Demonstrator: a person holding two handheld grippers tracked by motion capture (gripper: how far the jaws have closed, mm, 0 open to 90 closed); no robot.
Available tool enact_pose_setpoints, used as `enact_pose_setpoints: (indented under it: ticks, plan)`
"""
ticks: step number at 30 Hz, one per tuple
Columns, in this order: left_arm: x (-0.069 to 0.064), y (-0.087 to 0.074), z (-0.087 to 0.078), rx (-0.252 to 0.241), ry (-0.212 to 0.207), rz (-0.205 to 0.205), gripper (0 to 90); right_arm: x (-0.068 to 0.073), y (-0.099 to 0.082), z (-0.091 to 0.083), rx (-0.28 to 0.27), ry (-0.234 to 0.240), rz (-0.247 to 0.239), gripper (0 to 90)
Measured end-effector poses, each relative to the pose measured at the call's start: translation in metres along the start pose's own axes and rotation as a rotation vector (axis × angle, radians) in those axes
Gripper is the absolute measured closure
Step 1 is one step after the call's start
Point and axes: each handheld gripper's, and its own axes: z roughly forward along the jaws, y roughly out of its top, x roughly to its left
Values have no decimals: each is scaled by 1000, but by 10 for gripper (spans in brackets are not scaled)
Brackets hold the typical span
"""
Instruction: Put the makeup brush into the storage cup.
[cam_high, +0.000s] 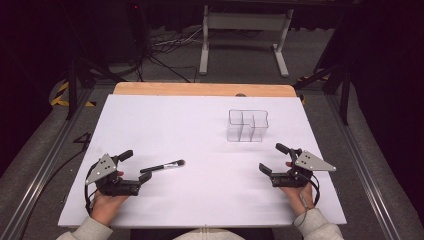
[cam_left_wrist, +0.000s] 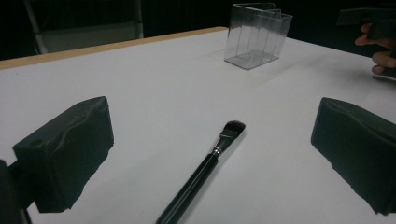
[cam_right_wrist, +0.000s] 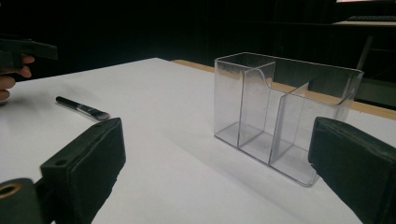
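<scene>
A black makeup brush (cam_high: 162, 166) lies flat on the white table, bristles pointing right. My left gripper (cam_high: 136, 166) stands open just left of it, with the handle end between its jaws and nothing gripped. In the left gripper view the brush (cam_left_wrist: 205, 172) runs up the gap between the jaws of this gripper (cam_left_wrist: 210, 140). A clear plastic organizer (cam_high: 247, 125) with several compartments stands empty at the back right. My right gripper (cam_high: 273, 158) rests open in front of it, apart from it. From the right gripper (cam_right_wrist: 217, 144) the organizer (cam_right_wrist: 280, 116) sits ahead and the brush (cam_right_wrist: 81, 108) far left.
A white sheet (cam_high: 200, 210) covers the table, with a wooden strip (cam_high: 200, 89) along the far edge. Beyond it are a metal stand (cam_high: 245, 30) and cables on the floor. Bare white surface stretches between the brush and the organizer.
</scene>
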Motion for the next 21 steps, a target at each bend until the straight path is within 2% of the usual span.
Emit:
enact_pose_setpoints:
  ticks: [1,4,9,10,12,15,17,21]
  plan:
    - [0,2,1,6,-14,5,0,-1,0,0,-3,-3,8,30]
    - [0,6,3,0,-21,17,3,-2,-1,-1,-8,-10,12,0]
    - [3,15,5,-6,-14,21,1,-2,-1,-2,-12,9,41,0]
    - [4,19,7,1,-18,14,1,-2,0,-2,-12,16,48,0]
    - [7,25,9,33,-29,29,6,-1,0,-2,-4,32,63,0]
    - [7,31,12,43,-32,38,9,-1,1,-3,0,46,80,0]
    - [8,37,15,68,-38,66,10,-1,2,-3,5,49,85,0]
    - [8,50,21,116,-40,97,9,0,5,-4,28,28,57,0]
